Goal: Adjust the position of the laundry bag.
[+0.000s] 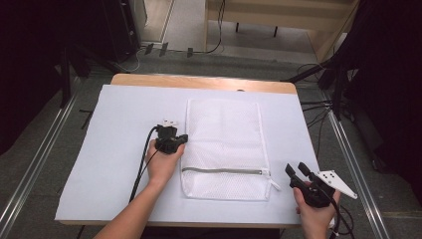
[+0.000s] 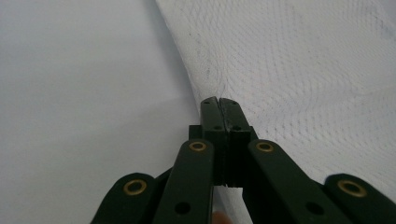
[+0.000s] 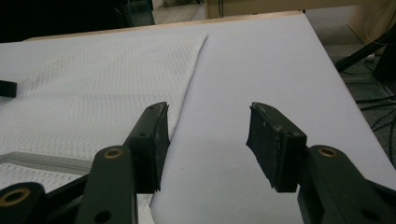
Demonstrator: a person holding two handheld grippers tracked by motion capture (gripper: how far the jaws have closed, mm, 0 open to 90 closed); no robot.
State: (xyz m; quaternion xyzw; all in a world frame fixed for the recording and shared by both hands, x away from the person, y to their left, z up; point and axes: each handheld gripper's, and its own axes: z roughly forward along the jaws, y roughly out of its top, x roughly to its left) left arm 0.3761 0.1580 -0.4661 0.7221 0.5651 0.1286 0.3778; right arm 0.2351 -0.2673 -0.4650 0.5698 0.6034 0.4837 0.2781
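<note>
Your left gripper (image 1: 174, 141) has its fingers (image 2: 219, 114) clenched at the left edge of the white mesh laundry bag (image 1: 225, 144), apparently pinching that edge, though whether any mesh is truly caught between them cannot be told. The bag lies flat mid-table (image 1: 124, 149), its zipper (image 1: 221, 171) near your end. Your right gripper (image 1: 297, 172) hovers released just off the bag's near right corner. Hold the left pinch steady, and bring the right in low over the zipper pull (image 1: 273, 183) before closing.

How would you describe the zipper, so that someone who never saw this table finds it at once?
Start at the white sheet covering the table. On it lies a white mesh bag. The zipper is the thin grey line crossing the bag near its edge closest to the person, the only grey stripe on the white mesh.
</note>
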